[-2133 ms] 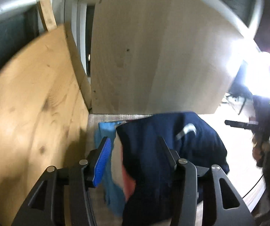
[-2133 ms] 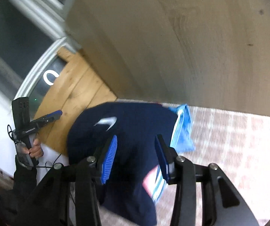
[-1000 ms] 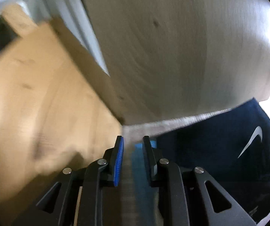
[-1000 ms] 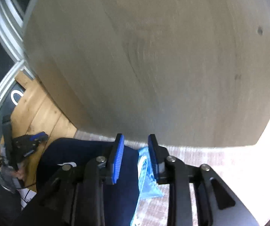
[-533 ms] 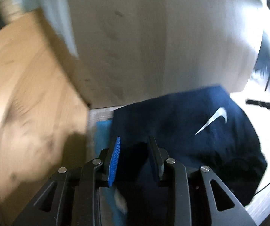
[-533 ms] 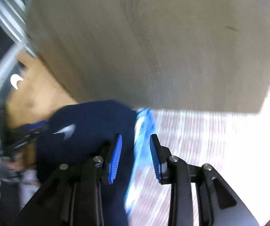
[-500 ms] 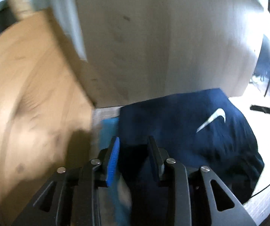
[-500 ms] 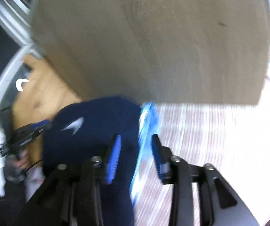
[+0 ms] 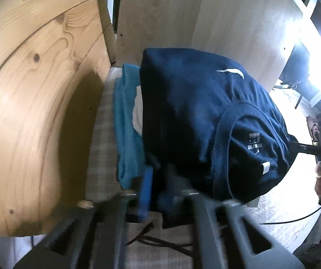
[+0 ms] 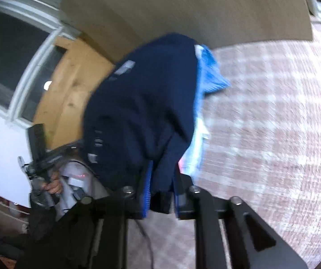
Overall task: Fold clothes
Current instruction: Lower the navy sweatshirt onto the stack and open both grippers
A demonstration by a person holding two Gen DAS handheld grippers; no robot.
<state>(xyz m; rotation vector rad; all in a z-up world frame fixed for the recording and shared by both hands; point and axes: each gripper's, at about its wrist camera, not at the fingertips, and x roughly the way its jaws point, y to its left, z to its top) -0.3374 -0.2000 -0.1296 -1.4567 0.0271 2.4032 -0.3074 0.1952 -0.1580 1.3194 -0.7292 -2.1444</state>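
Left wrist view alone gives the navy shirt's (image 9: pixel 200 112) collar label and white logo, shirt lying over a light blue garment (image 9: pixel 126 130) on the checked cloth (image 9: pixel 102 139) between a pine board (image 9: pixel 32 103) and a pale panel (image 9: pixel 216 15). Right wrist view is motion-blurred but alone shows a window (image 10: pixel 14 51) and more cloth. Both jaws have just been closing: left gripper (image 9: pixel 158 190) and right gripper (image 10: pixel 162 190) each pinch the shirt's near edge, fingertips buried in fabric.

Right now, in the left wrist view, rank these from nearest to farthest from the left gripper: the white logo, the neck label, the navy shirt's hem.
1. Hem, between the left gripper's fingers.
2. Neck label, right of centre.
3. White logo, farther up the navy shirt.
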